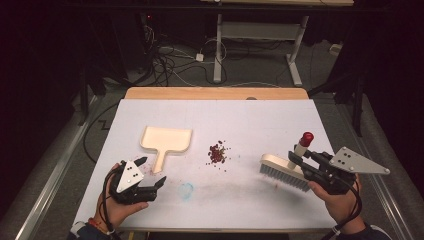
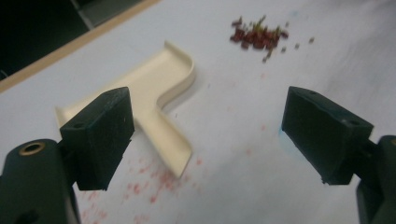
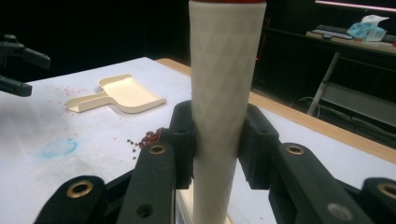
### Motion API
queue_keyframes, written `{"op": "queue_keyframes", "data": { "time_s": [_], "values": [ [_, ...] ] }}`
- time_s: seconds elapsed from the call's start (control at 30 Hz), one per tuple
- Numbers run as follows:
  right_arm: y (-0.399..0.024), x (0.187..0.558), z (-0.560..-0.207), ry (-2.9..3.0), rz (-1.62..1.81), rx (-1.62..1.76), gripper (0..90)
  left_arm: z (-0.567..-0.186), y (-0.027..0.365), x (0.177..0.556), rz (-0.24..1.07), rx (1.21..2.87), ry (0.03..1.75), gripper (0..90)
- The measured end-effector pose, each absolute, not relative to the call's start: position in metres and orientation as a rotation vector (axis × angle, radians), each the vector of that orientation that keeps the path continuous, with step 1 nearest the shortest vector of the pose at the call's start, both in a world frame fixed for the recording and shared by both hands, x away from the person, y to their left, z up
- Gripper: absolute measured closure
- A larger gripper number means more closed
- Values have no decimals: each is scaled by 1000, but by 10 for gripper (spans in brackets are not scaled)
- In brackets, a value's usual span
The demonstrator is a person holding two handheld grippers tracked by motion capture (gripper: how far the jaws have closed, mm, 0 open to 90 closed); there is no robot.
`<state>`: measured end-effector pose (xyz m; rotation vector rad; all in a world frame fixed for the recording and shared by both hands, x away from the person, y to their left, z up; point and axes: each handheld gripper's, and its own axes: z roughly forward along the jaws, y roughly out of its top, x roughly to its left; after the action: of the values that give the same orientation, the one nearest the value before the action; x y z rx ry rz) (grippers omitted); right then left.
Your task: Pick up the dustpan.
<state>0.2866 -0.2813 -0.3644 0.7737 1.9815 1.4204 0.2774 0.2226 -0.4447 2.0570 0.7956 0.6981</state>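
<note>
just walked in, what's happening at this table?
A person is set up to sweep. The right tool is shut on the cream handle of a brush, whose bristles sit on the white table. The left tool is open and empty, beside the handle of a cream dustpan lying flat. A small pile of red crumbs lies between dustpan and brush, not yet swept.

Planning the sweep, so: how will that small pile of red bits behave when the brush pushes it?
The red bits are likely light and loose: strays already lie apart from the pile. They may scatter or roll rather than move together. The brush, clamped in the right gripper, looks wider than the pile, which should help.
</note>
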Motion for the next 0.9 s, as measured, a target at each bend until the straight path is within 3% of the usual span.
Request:
{"op": "queue_keyframes", "data": {
  "time_s": [0.53, 0.9],
  "values": [
    [-276, 285, -365, 1979, 1422, 764, 701, -440, 244, 281, 666, 2011, 961, 184],
    [-275, 285, -364, 1971, 1422, 765, 701, -451, 234, 317, 576, 2085, 1085, 184]
  ]
}}
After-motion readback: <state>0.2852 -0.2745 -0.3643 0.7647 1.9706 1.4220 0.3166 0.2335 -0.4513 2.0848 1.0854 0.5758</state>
